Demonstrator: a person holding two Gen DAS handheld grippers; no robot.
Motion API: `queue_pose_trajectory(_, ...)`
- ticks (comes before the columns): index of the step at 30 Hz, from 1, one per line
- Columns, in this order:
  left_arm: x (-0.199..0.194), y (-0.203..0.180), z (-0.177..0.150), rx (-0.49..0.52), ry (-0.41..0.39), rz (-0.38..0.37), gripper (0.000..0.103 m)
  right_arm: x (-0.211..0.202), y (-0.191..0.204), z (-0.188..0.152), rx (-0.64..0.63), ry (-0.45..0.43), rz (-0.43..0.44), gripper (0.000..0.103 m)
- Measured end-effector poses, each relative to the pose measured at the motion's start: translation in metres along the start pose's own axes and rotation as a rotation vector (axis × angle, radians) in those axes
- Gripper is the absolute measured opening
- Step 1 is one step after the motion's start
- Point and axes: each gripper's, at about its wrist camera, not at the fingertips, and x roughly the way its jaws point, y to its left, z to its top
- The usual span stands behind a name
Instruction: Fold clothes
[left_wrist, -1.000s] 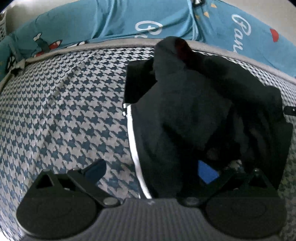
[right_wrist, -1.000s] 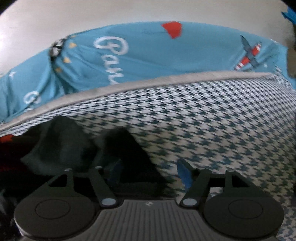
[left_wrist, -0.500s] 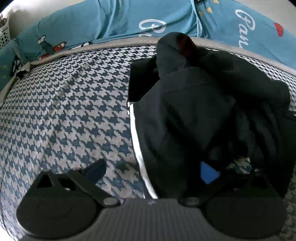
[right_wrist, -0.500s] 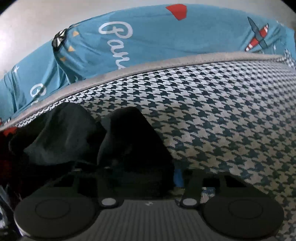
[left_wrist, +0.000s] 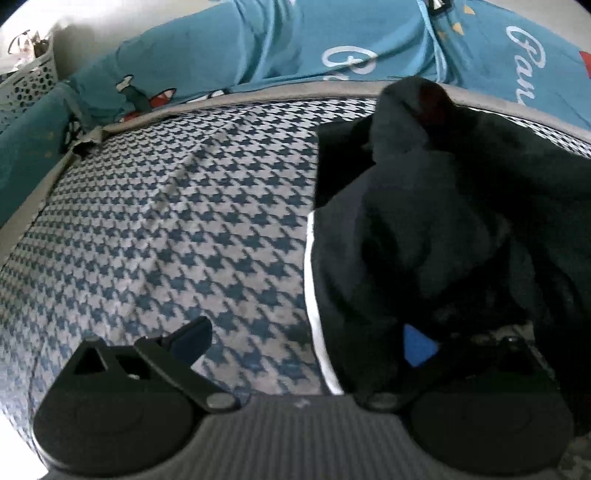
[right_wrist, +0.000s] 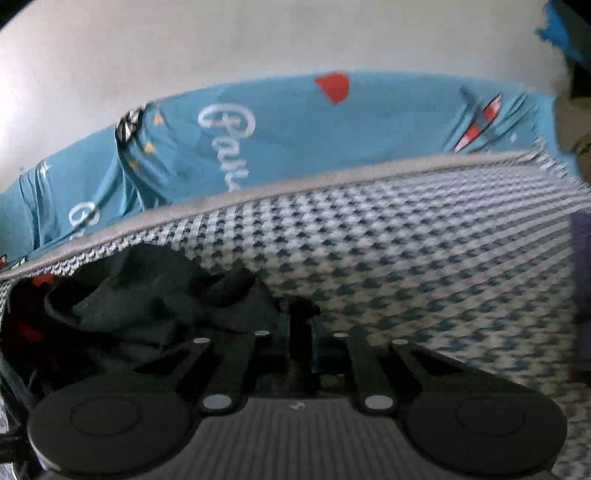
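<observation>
houndstooth cover (left_wrist: 177, 229), teal sheet (right_wrist: 314, 147) (printed), basket (left_wrist: 29, 88)

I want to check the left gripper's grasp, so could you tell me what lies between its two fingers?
In the left wrist view, the left gripper stands open. Between its fingers lie bare houndstooth cover and the white-trimmed edge of the dark garment, which drapes over the right-hand finger.

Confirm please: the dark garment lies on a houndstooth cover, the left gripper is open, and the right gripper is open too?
Not quite. The right gripper is shut, its fingers pinching the dark garment, as the right wrist view shows. The rest holds: garment on the houndstooth cover, left gripper open.
</observation>
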Motion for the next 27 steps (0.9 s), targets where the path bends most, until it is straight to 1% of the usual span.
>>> queue_pose_trajectory(4,-0.003,0.011,-0.005,-0.019,-0.015,0.058,0.103,-0.027,-0.011,-0.015,0.023,-0.013,-0.004,0.011)
queue_pose_trajectory(7,-0.003,0.025,-0.012,-0.067,-0.009,0.067,0.103,-0.044,-0.017,-0.031,0.025,-0.004,-0.012,0.010)
queue_pose_trajectory(10,-0.007,0.032,-0.016,-0.072,-0.022,0.097,0.103,-0.059,-0.024,-0.047,0.033,0.006,-0.016,0.010)
queue_pose_trajectory(13,-0.011,0.039,-0.021,-0.072,-0.037,0.145,0.103,-0.072,-0.029,-0.063,0.030,0.008,-0.046,0.004)
queue_pose_trajectory(14,-0.012,0.042,-0.022,-0.080,-0.038,0.152,0.103,-0.076,-0.031,-0.068,0.022,0.005,-0.067,0.004)
queue_pose_trajectory(15,-0.012,0.047,-0.022,-0.097,-0.035,0.148,0.103,-0.079,-0.033,-0.071,0.023,0.010,-0.069,0.004)
queue_pose_trajectory(18,-0.013,0.060,-0.025,-0.137,-0.034,0.170,0.103,-0.086,-0.040,-0.080,0.070,0.042,-0.017,0.004)
queue_pose_trajectory(23,-0.023,0.070,-0.034,-0.162,-0.044,0.252,0.103,-0.096,-0.032,-0.088,0.029,0.031,0.032,0.005)
queue_pose_trajectory(27,-0.027,0.086,-0.039,-0.209,-0.036,0.241,0.103,-0.102,-0.022,-0.091,0.011,0.014,0.082,0.005)
